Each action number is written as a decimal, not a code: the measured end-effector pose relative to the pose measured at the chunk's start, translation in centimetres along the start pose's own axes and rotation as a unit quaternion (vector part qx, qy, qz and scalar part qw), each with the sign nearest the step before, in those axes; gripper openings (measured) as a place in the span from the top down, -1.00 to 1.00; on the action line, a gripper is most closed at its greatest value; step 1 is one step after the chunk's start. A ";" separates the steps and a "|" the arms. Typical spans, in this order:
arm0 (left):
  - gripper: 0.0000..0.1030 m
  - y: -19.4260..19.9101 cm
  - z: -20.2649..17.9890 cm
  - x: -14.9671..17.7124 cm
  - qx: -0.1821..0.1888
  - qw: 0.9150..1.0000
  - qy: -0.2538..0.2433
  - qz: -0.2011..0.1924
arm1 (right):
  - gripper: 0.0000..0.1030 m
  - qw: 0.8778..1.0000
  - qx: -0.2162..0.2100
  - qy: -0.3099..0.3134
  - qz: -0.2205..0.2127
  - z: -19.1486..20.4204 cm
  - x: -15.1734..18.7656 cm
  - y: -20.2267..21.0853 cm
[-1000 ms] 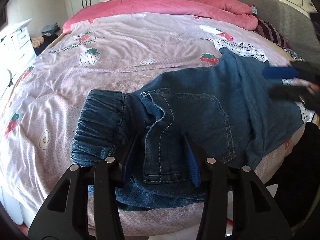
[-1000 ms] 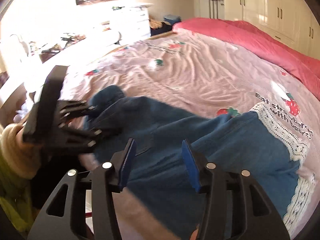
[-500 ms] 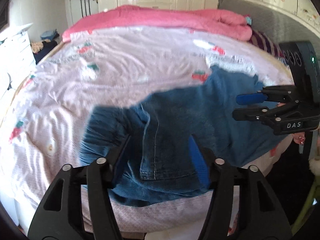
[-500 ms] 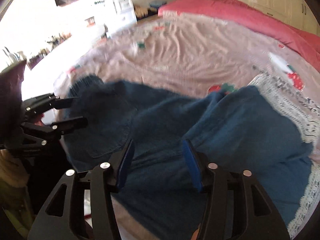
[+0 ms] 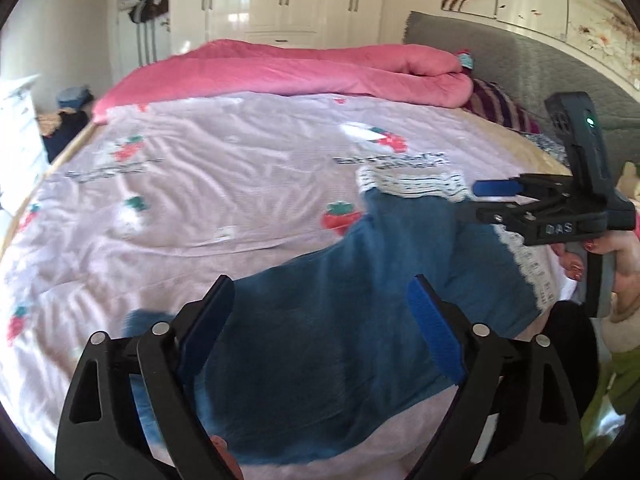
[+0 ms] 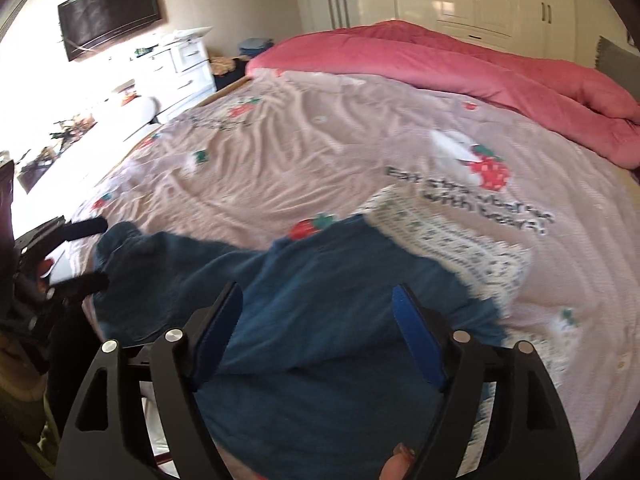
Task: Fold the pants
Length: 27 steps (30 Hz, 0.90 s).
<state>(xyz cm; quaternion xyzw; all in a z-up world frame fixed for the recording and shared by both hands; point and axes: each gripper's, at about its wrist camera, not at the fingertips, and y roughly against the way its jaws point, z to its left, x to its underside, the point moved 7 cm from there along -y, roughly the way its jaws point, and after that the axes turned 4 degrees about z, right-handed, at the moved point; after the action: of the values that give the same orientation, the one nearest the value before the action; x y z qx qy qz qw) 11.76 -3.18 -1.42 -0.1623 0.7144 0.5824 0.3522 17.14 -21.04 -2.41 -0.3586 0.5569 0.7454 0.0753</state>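
Note:
The blue denim pants (image 5: 340,320) lie crumpled across the near edge of the bed, with their elastic waist toward the left in the right wrist view (image 6: 132,248). My left gripper (image 5: 320,290) hovers above the pants, its jaws opening wide, and no cloth is pinched between the blue pads. My right gripper (image 6: 318,294) hangs over the leg part of the pants (image 6: 340,272), its jaws also opening, with nothing pressed between them. Each gripper shows in the other's view: the right gripper (image 5: 472,202) at the right, the left gripper (image 6: 105,252) at the far left.
The pink strawberry-print sheet (image 5: 200,200) covers the bed, with a rolled pink quilt (image 5: 320,72) along its far side. A grey headboard (image 5: 500,64) stands to the right. A white dresser (image 6: 188,64) and a wall screen (image 6: 108,16) are beyond the bed's left side.
Both grippers have opened much wider. The left gripper has let go of the pants' waist part and lifted away. The right gripper has shifted sideways over the leg.

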 end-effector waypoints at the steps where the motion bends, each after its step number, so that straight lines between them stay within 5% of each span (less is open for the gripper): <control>1: -0.60 -0.7 -0.5 -0.3 0.008 1.000 0.001 0.004 | -0.55 1.000 0.003 -0.003 0.000 -0.6 -0.4 -0.2; 18: -0.58 -6.7 -4.6 1.9 0.080 0.995 -0.023 0.050 | -0.61 0.997 0.013 0.006 0.081 -5.8 -9.5 -10.7; 27: -0.35 -7.8 -5.1 2.4 0.097 0.993 -0.025 0.062 | -0.55 0.989 0.005 0.010 0.145 -6.9 -10.0 -15.8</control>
<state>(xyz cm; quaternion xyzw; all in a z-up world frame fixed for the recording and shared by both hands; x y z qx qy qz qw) 13.51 -9.63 -8.34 -0.0684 0.7669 0.5352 0.3475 35.69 -18.45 -9.33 -0.2809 0.6078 0.7418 -0.0373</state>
